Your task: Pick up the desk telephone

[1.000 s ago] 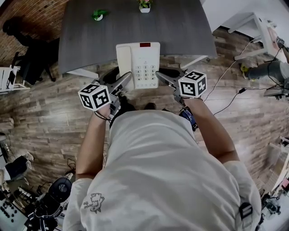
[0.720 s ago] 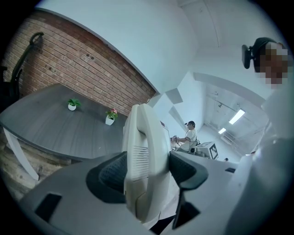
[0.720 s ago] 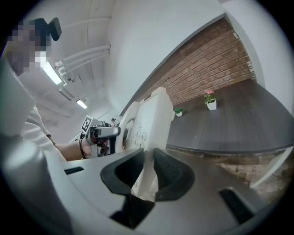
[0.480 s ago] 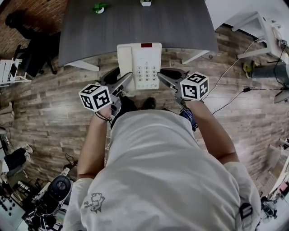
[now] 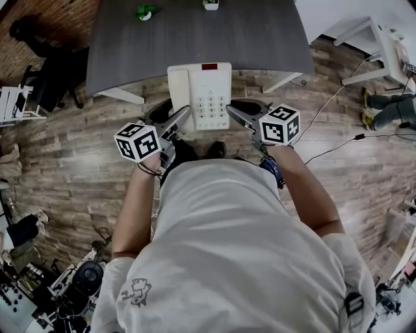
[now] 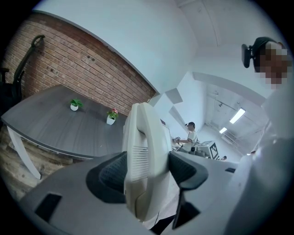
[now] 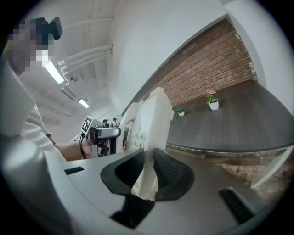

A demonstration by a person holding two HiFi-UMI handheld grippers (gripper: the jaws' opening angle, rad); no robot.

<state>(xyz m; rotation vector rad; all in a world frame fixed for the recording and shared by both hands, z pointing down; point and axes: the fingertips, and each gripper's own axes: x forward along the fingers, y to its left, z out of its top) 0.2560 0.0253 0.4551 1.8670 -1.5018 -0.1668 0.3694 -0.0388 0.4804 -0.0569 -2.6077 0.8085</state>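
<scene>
desk telephone (image 5: 200, 95) is up in the air, pinched from both sides. left gripper (image 5: 177, 122) is clamped on the handset (image 6: 140, 156) edge, jaws spread wide with a pad pressed on each face. right gripper (image 5: 237, 112) is squeezed onto the thin opposite edge of the base, next to the keypad (image 5: 209, 107), jaws nearly together. so the phone sits right between the two grippers. the grey table (image 5: 195, 39) is out past both grippers, two little potted plants (image 5: 143, 12) on its far side.

desk telephone (image 5: 200, 94) between left gripper (image 5: 184, 115) and right gripper (image 5: 233, 109); table (image 5: 195, 39) behind it
</scene>
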